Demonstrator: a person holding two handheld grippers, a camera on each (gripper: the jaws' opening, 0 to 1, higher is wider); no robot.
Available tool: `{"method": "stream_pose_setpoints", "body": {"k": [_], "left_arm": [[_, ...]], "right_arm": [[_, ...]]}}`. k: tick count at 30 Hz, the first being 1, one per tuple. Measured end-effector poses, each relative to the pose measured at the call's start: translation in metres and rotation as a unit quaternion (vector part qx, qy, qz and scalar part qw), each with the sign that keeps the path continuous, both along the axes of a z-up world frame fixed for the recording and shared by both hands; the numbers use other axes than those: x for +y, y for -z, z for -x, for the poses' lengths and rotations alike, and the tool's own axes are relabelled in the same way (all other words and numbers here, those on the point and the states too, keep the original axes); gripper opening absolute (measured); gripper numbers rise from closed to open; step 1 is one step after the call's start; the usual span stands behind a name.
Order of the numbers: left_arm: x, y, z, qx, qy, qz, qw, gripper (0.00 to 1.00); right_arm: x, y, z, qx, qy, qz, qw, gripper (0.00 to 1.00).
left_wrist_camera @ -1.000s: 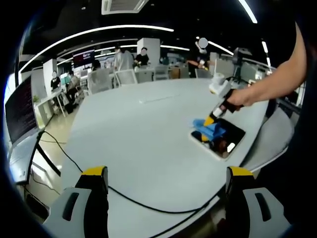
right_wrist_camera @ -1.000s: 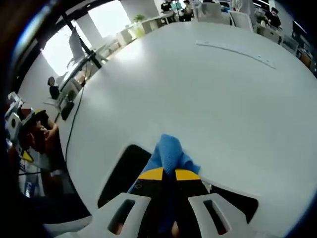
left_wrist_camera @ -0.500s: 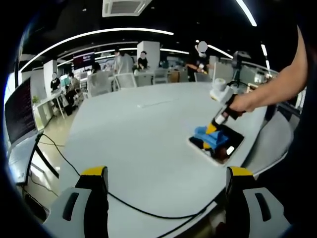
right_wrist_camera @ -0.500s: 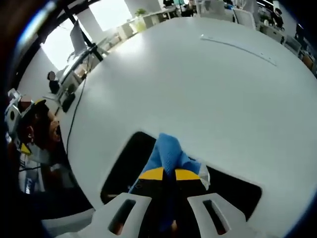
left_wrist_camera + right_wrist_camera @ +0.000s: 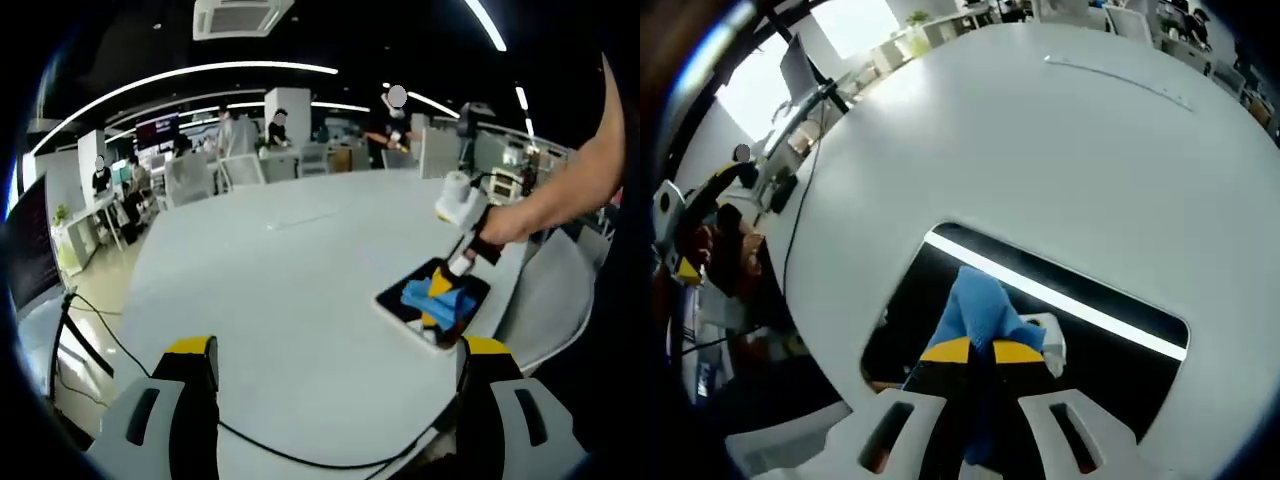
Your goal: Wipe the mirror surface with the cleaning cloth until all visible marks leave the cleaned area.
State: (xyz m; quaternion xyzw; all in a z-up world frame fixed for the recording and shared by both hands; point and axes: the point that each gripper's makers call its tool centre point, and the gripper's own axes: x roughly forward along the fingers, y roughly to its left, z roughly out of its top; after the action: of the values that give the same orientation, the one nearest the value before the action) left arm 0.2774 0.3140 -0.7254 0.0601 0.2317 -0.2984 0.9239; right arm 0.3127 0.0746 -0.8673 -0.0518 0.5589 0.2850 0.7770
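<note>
On mirror (image 5: 940, 290), cloth (image 5: 980, 315), ceiling-light reflection

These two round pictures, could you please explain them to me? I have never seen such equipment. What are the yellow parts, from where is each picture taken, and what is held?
A person holds one hand tool in each hand; each tool has two yellow-tipped jaws and carries a fisheye camera. In the left gripper view, the left gripper stands open and empty above the large white round table, and across it you see the right gripper in the person's hand. In the right gripper view, the right gripper is shut on the blue cleaning cloth, pressed on the dark rectangular mirror, which reflects a ceiling light. A black cable crosses the table edge.
</note>
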Motion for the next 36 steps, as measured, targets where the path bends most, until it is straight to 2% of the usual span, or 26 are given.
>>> {"method": "stream_pose_setpoints", "body": {"k": [5, 7, 11, 16, 21, 23, 26, 30, 34, 36], "left_arm": [[-0.002, 0.004, -0.01, -0.002, 0.011, -0.003, 0.9999, 0.99], [-0.002, 0.003, -0.014, 0.002, 0.01, 0.002, 0.9999, 0.99], [-0.006, -0.001, -0.021, -0.003, 0.012, 0.012, 0.9998, 0.99], [-0.009, 0.001, -0.02, 0.001, 0.007, 0.003, 1.0, 0.99], [-0.022, -0.006, -0.018, -0.008, -0.013, 0.017, 0.9997, 0.99], [-0.027, -0.003, -0.014, -0.007, -0.017, 0.01, 0.9998, 0.99], [-0.033, 0.001, -0.01, -0.005, -0.022, 0.001, 0.9998, 0.99], [-0.042, 0.002, -0.008, -0.007, -0.015, -0.017, 0.9997, 0.99], [-0.049, -0.003, -0.008, -0.011, -0.014, -0.015, 0.9997, 0.99], [-0.052, -0.001, -0.01, -0.011, -0.005, -0.021, 0.9997, 0.99]], "right_arm": [[0.0, 0.0, 0.002, 0.006, 0.024, -0.006, 0.9997, 0.0], [0.0, 0.0, 0.007, 0.011, 0.028, -0.001, 0.9995, 0.0], [0.001, 0.001, 0.012, 0.0, 0.02, 0.021, 0.9996, 0.0], [-0.001, 0.001, 0.025, 0.007, 0.014, 0.023, 0.9996, 0.0], [-0.002, 0.001, 0.031, 0.005, 0.008, 0.015, 0.9999, 0.0], [-0.001, 0.001, 0.034, 0.013, 0.013, 0.002, 0.9998, 0.0], [0.001, 0.001, 0.039, 0.018, -0.002, 0.0, 0.9998, 0.0], [0.002, 0.001, 0.044, 0.017, -0.012, -0.006, 0.9998, 0.0], [0.002, 0.0, 0.047, 0.027, -0.012, -0.011, 0.9995, 0.0], [0.001, 0.0, 0.048, 0.029, -0.008, -0.012, 0.9995, 0.0]]}}
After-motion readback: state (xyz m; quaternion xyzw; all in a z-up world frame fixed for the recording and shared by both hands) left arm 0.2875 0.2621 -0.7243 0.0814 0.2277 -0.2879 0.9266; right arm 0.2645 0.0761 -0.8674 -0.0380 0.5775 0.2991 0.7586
